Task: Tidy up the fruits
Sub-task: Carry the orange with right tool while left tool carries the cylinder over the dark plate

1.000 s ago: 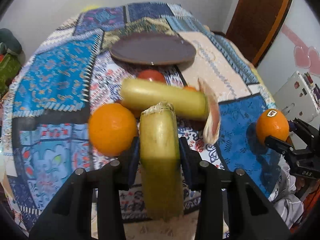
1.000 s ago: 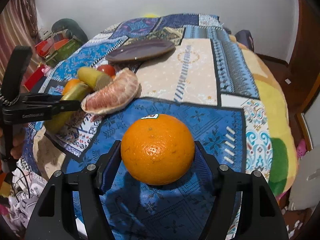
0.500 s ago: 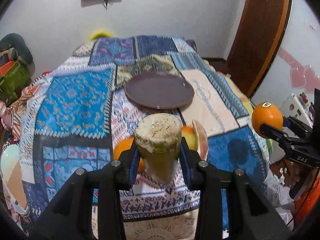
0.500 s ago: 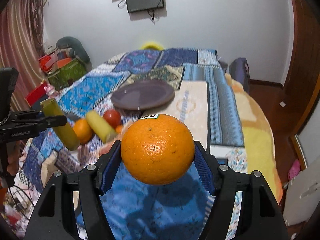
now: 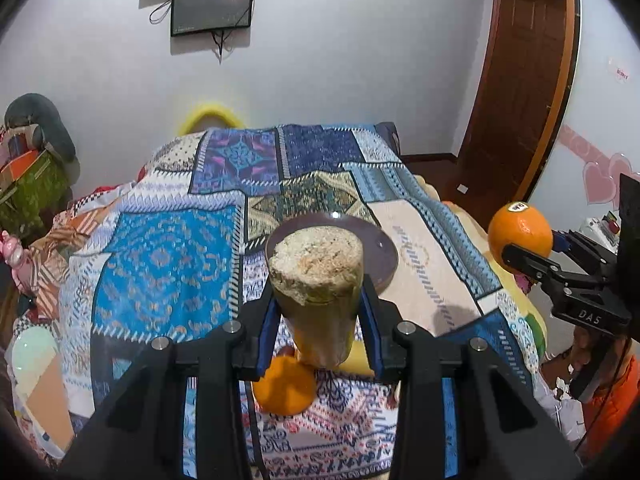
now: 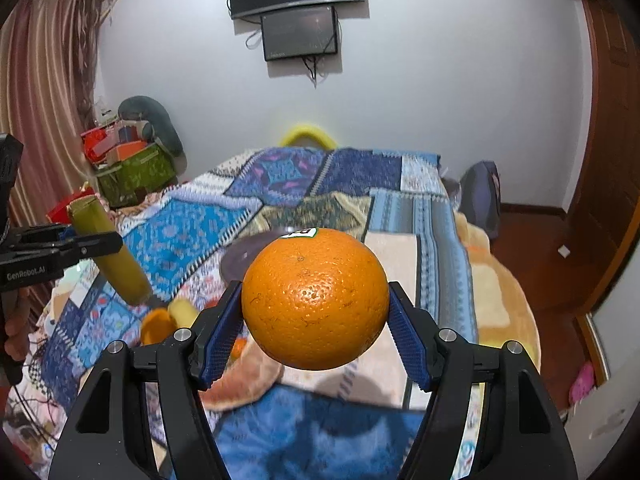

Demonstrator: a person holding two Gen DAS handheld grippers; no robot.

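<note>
Above a bed covered in a patchwork quilt [image 5: 168,264], the left gripper [image 5: 318,312] is closed to a narrow gap on a yellow-green cut banana piece [image 5: 316,280], its blue pads pressing both sides and the pale, rough cut end facing the camera; from the right wrist view the same piece [image 6: 110,248] hangs tilted in the air, clear of the quilt. A loose orange [image 5: 284,388] lies on the quilt directly below that gripper, partly hidden by its fingers, with a sliver of a second yellow fruit [image 5: 360,354] showing beside it. Behind the held piece sits a dark plate [image 5: 384,256], most of it blocked from sight in both views. To the right, the right gripper [image 6: 316,320] stands about half open, clamped on a stickered orange [image 6: 316,300] held aloft, pads touching its left and right sides; the left wrist view shows that orange [image 5: 520,232] well above the bed's edge. A pale pink pomelo segment [image 6: 240,384] lies blurred beneath the right gripper, partly cut off by its fingers. The person is visible only as a hand [image 6: 16,336] at the frame edge.
</note>
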